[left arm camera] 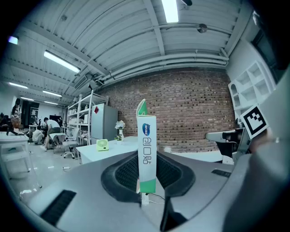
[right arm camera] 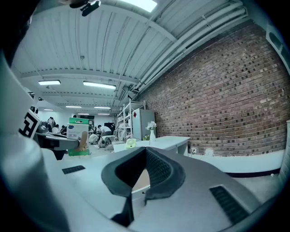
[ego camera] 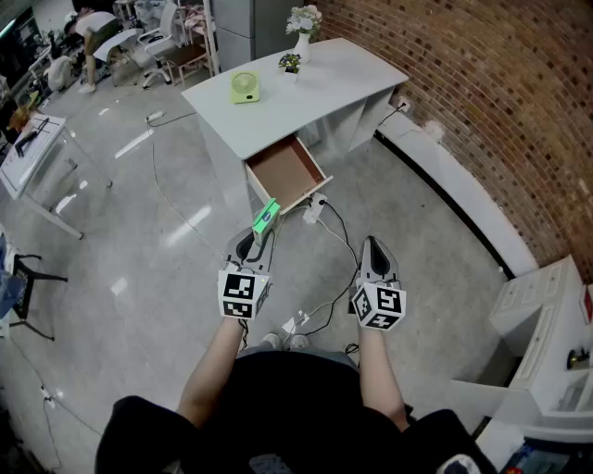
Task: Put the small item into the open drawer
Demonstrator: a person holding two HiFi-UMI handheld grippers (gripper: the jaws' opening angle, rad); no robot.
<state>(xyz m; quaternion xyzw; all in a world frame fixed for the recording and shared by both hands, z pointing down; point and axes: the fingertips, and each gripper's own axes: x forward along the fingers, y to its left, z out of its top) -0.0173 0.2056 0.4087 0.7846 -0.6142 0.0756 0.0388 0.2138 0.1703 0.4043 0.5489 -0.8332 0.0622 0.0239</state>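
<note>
1. Two grippers are held out by the person over the grey floor (ego camera: 139,185), in front of a white desk (ego camera: 306,93).
2. The left gripper (ego camera: 260,235) has its jaws only a little apart, and they press on the two sides of a small white and green box (ego camera: 267,218).
3. In the left gripper view the box (left arm camera: 147,149) stands upright between the pads of the left gripper (left arm camera: 146,183), with its narrow side toward the camera and its green top above the jaw tips.
4. The box is not in the drawer (ego camera: 283,171). In the head view it hangs in the air just before the front edge of the drawer.
5. The drawer is pulled out from the desk's near side, and its brown bottom is bare.
6. The right gripper (ego camera: 372,246) is beside the left one. In the right gripper view the jaws of the right gripper (right arm camera: 144,156) are closed together at the tips with nothing between them.
7. From the right gripper view the box (right arm camera: 78,136) shows at the left, in the other gripper.
8. A green fan (ego camera: 245,88) stands near the left edge of the desk, and a vase (ego camera: 303,28) of flowers and a small plant (ego camera: 290,63) stand toward its far edge.
9. A brick wall (ego camera: 463,93) runs along the right of the desk, and cables (ego camera: 338,227) lie on the floor below the drawer.
</note>
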